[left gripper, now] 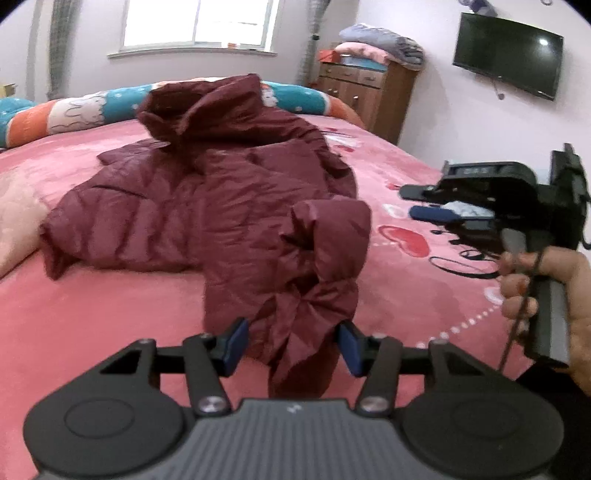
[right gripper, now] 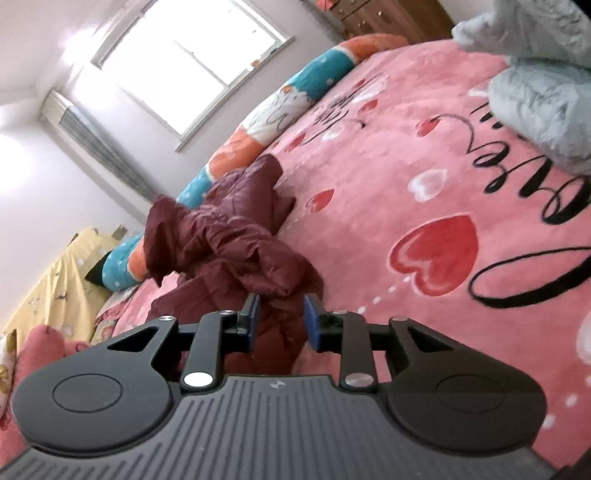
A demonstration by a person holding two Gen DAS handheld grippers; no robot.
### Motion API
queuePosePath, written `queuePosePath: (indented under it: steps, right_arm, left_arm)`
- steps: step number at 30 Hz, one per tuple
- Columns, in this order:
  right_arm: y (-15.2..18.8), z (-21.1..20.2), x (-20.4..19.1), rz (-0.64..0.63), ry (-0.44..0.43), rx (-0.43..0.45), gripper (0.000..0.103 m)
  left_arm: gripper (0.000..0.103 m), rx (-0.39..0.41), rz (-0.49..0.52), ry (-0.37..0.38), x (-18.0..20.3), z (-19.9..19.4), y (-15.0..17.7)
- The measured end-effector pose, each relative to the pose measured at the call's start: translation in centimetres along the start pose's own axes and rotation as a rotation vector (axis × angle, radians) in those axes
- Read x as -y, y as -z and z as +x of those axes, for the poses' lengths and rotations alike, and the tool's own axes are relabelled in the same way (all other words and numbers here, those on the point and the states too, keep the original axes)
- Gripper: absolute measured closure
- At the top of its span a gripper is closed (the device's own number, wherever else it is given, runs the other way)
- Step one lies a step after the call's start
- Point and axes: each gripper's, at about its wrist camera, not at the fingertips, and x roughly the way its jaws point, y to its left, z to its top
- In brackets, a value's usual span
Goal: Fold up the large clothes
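While left gripper (left gripper: 293,345) and narrower right gripper (right gripper: 280,321) grip nothing, maroon puffer jacket (left gripper: 221,206) crumpled on pink bedspread (left gripper: 92,325).

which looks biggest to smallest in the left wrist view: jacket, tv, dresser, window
1. jacket, by far the largest, though it is also nearest the camera
2. window, cut off by the top edge
3. and 4. tv and dresser look about alike; not ranked

maroon jacket (left gripper: 207,199) on pink blanket (left gripper: 92,325) with red hearts, teal-orange bolster (left gripper: 74,110)
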Motion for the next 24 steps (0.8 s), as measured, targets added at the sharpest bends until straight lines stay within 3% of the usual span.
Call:
queuePosePath:
  steps: [1,2,4,8,13,15,17,18,19,20,21,24]
  right_arm:
    - [0.2,0.0,-0.3,-0.01,-0.02,-0.009,0.057]
    - [0.5,0.1,-0.7,-0.02,-0.048,-0.029,0.032]
    - [1.3,0.3,-1.6,-0.046,-0.095,-0.065,0.001]
    - [3.0,0.9,-4.9,-0.164,-0.188,-0.134,0.0]
    - [5.0,1.7,-7.9,-0.216,-0.326,-0.243,0.0]
    - [5.7,2.1,-8.8,-0.242,-0.338,-0.281,0.0]
    - [6.5,2.7,-9.4,-0.288,-0.279,-0.305,0.0]
    - [7.0,3.1,-9.6,-0.312,-0.24,-0.319,0.001]
    - [7.5,3.5,-9.5,-0.326,-0.204,-0.334,0.019]
    - [7.6,3.9,-9.4,-0.323,-0.19,-0.347,0.051]
    - [7.7,4.0,-9.3,-0.312,-0.187,-0.358,0.065]
    - [7.2,2.9,-8.7,-0.292,-0.202,-0.337,0.08]
  left_arm:
    - [0.051,-0.004,-0.005,-0.01,-0.1,-0.1,0.0]
    - [0.05,-0.009,-0.011,-0.016,-0.2,-0.3,0.1]
    - [0.049,-0.018,-0.014,-0.031,-0.3,-0.8,0.3]
    - [0.048,-0.028,-0.006,-0.051,-0.3,-1.2,0.7]
    - [0.048,-0.039,-0.018,-0.037,-0.3,-0.7,1.1]
    - [0.048,-0.04,-0.02,-0.019,-0.1,-0.4,1.3]
    - [0.048,-0.043,-0.023,0.004,0.1,-0.1,1.5]
    - [0.048,-0.046,-0.022,0.013,0.1,0.0,1.5]
    - [0.048,-0.046,-0.02,0.021,0.1,0.0,1.6]
    - [0.048,-0.043,-0.02,0.024,0.1,0.0,1.5]
    - [0.048,-0.039,-0.025,0.025,-0.1,0.0,1.4]
    - [0.041,-0.017,-0.052,0.022,-1.0,-0.3,1.0]
